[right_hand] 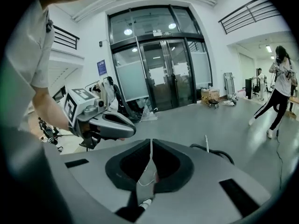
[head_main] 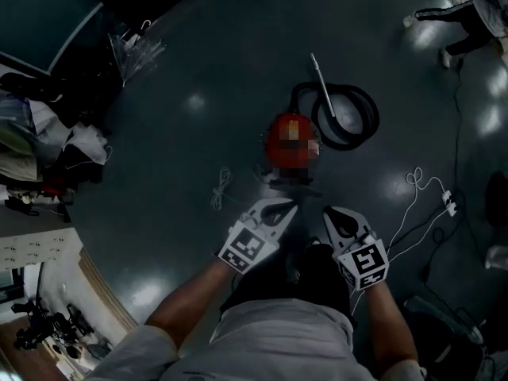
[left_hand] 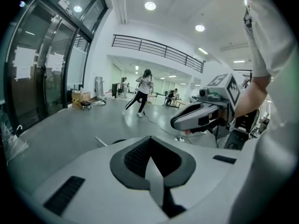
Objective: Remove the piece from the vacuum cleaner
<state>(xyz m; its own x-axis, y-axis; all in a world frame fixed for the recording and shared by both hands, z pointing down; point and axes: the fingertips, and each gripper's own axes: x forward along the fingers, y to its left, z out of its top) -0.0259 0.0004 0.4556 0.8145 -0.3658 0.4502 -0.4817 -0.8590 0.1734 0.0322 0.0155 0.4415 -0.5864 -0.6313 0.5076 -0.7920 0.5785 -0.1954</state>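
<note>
Just ahead of the left gripper (head_main: 288, 205) and right gripper (head_main: 330, 212) sits the red vacuum (head_main: 292, 145), hose (head_main: 355, 120) curled behind it, and both grippers hang side by side, shut tight and empty, likely getting ready to reach for it.

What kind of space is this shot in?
Probably a big indoor lobby or open lab hall: tall glass double doors, a railed upper balcony and a wide polished grey floor.
</note>
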